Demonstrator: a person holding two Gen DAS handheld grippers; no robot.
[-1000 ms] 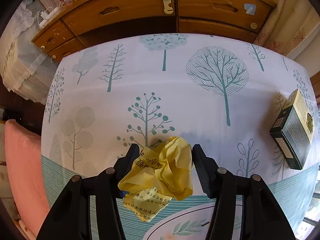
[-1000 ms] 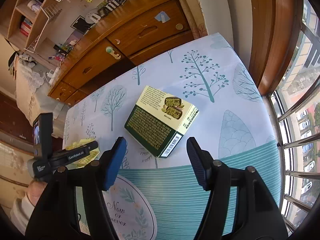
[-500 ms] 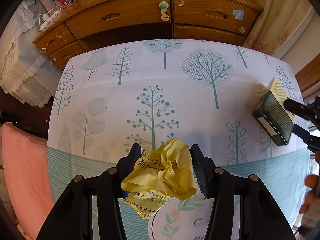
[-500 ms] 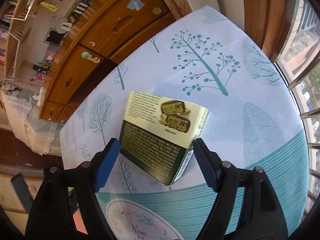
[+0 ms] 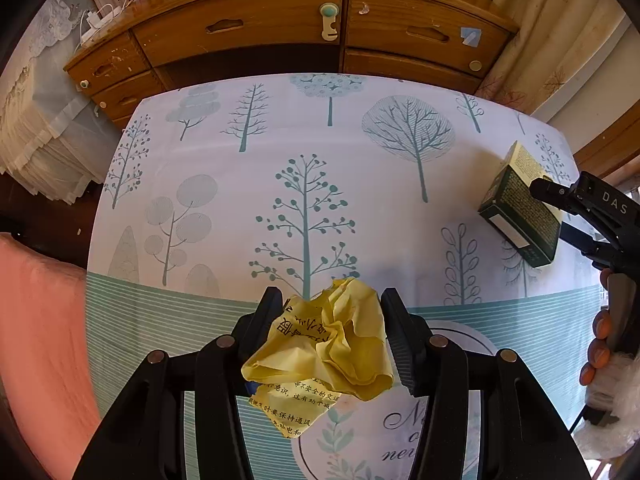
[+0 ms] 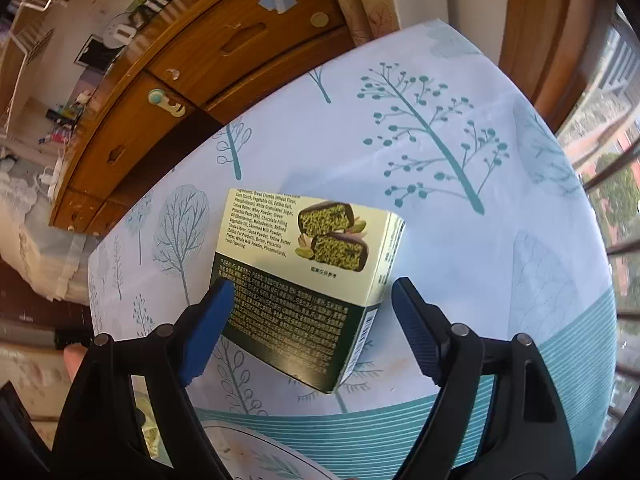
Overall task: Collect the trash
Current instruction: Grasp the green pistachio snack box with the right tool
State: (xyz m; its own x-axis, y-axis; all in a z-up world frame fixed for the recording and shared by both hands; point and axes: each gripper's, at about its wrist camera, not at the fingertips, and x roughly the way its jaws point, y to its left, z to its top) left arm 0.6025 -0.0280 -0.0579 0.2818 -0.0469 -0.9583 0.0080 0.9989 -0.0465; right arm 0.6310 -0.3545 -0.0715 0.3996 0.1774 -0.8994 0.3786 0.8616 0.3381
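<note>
- Left wrist view: the fingers of the left gripper [image 5: 326, 332] pinched a crumpled yellow paper wad [image 5: 324, 354] and held it clear above the near edge of the tabletop [image 5: 248, 152], over the striped band of the cloth. Compared with a second earlier the grip was unchanged, but more of the tabletop and the wooden dresser [image 5: 280, 28] behind it was visible, so the wad had been lifted away: that first piece of trash looked secured.
- Same view: toward the right edge, the right gripper [image 5: 560, 216], with a person's hand [image 5: 598, 344] behind it, had arrived at the green snack box [image 5: 520, 208], where a second earlier the box lay alone.
- Right wrist view: the right gripper's [image 6: 310, 316] fingers stood spread wide, wider than a second before, straddling the near end of the green snack box [image 6: 304, 280]. The left blue pad [image 6: 208, 328] sat just at the box's edge; the right pad was apart from it. The box lay flat on the tabletop [image 6: 440, 100], not yet gripped, so closing on it seemed the next step.
</note>
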